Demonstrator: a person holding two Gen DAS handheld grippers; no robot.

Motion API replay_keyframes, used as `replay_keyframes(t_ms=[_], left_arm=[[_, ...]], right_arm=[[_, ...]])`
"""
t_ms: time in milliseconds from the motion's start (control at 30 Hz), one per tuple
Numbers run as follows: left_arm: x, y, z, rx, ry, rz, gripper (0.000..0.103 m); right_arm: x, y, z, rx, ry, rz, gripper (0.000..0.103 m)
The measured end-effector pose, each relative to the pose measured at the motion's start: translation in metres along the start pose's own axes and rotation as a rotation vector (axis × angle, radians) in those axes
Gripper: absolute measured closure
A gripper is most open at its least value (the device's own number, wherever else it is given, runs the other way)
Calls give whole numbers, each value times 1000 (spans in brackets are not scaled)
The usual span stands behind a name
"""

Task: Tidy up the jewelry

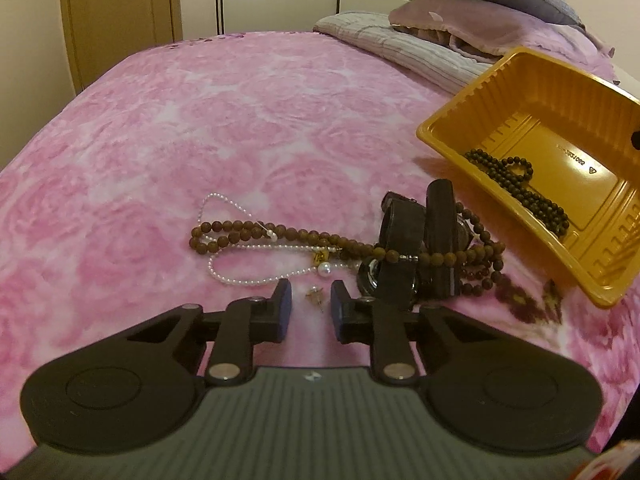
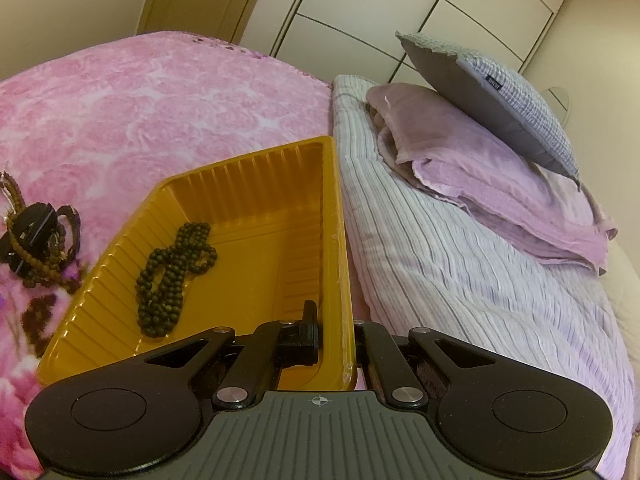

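Note:
My left gripper point(image 1: 310, 294) is open just above the pink bedspread, its fingertips either side of a small gold earring point(image 1: 316, 297). Beyond it lie a white pearl necklace point(image 1: 240, 278), a brown bead necklace point(image 1: 280, 232) and a black watch point(image 1: 404, 248) tangled with more beads. My right gripper point(image 2: 334, 320) is shut on the right wall of a yellow plastic tray point(image 2: 256, 184), holding it tilted. A dark bead string point(image 2: 168, 276) lies inside the tray, which also shows in the left wrist view point(image 1: 532, 84).
A pink floral bedspread point(image 1: 200, 120) covers the bed. A striped quilt point(image 2: 440, 260), a folded mauve blanket point(image 2: 480, 184) and a grey cushion point(image 2: 500, 96) lie right of the tray. A wardrobe and a door stand behind.

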State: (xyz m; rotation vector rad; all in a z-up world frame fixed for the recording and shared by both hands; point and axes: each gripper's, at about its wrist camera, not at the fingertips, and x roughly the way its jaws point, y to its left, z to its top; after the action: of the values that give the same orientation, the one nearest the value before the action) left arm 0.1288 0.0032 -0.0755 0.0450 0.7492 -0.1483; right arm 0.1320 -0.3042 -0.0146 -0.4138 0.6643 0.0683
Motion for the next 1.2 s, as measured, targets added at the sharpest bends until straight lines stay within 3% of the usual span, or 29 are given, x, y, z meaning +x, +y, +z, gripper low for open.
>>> replay_keyframes(t_ms=[133, 433, 800, 967, 1200], left_arm=[[2, -1, 0, 8, 4, 2, 95], [-18, -18, 7, 59, -43, -15, 95], [-33, -95, 39, 120, -119, -226, 95], [-23, -126, 40, 149, -107, -289, 95], [-19, -143, 37, 170, -95, -322, 95]], right_arm=[[1, 0, 0, -2, 1, -2, 100], [2, 0, 0, -3, 2, -2, 100], [2, 0, -1, -3, -6, 1, 100], [1, 0, -2, 0, -11, 5, 100], [-2, 2, 0, -4, -24, 8, 100]])
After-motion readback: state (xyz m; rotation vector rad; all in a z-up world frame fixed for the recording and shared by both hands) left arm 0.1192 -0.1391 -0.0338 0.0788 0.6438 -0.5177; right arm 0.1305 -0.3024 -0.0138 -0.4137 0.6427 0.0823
